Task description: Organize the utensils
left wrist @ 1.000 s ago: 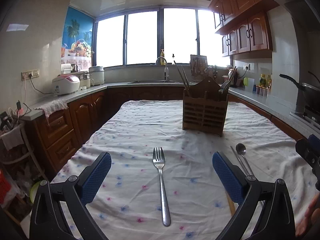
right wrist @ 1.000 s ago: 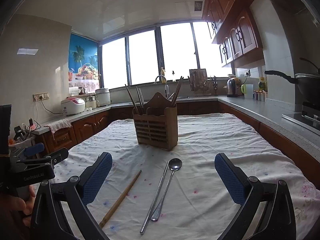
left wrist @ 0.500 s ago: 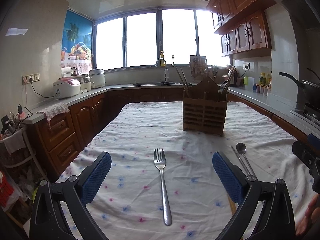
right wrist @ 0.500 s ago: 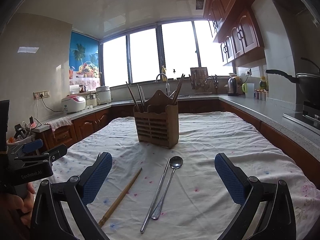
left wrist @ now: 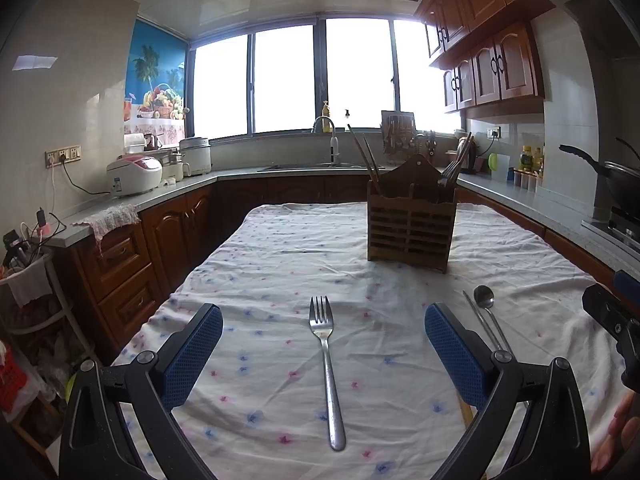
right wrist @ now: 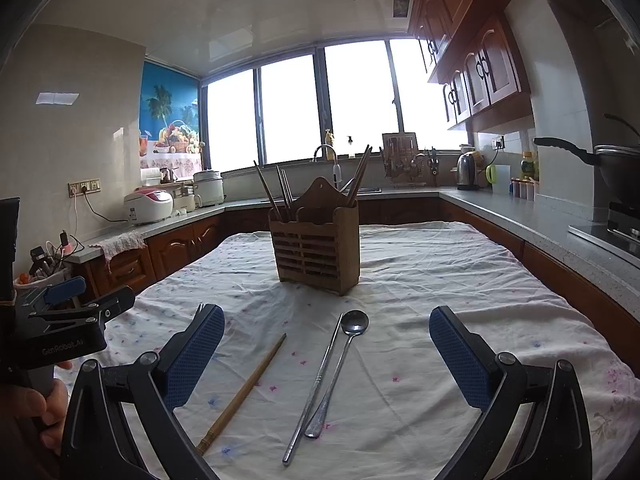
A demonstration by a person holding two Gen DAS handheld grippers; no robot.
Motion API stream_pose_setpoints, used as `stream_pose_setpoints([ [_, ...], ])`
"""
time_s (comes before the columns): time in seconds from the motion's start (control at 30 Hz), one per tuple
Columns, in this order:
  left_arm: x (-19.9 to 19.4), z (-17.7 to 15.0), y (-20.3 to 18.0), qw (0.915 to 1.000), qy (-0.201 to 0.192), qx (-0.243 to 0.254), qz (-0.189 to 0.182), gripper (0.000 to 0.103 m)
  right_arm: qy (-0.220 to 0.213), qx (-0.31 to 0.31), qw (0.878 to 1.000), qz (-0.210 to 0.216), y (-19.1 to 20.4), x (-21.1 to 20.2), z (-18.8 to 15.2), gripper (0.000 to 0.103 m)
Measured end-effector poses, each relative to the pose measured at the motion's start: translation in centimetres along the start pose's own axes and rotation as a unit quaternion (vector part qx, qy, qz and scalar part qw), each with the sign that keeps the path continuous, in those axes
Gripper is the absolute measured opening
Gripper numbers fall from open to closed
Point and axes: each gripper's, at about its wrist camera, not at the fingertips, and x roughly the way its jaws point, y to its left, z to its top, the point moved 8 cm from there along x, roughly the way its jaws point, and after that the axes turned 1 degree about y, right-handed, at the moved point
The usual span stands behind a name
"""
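Ahead, we see the wooden utensil holder (right wrist: 316, 246) upright on the worktop (right wrist: 440, 280), chopsticks (right wrist: 280, 190) leaning out of its compartments. Our left tool (left wrist: 323, 346) gapes wide around a fork (left wrist: 325, 354); our right tool (right wrist: 326, 350) gapes wide over a spoon (right wrist: 344, 360), metal chopstick (right wrist: 316, 380) and wooden chopstick (right wrist: 244, 392)

Both grippers (left wrist: 323, 350) (right wrist: 327, 354) level, jaws wide apart.

My two wrist views sit low at the near end of the table (left wrist: 280, 240), facing the far windows; both share the wooden utensil holder (left wrist: 410, 226) (right wrist: 316, 250).
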Motion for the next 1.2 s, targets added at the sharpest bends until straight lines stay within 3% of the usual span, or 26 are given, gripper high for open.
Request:
stream_pose_setpoints([
  [1.2, 0.23, -0.13, 0.02, 1.0, -0.002, 0.006, 0.002, 0.102, -0.004, 0.002, 1.0, 0.006, 0.47, -0.2, 0.43, 0.103],
])
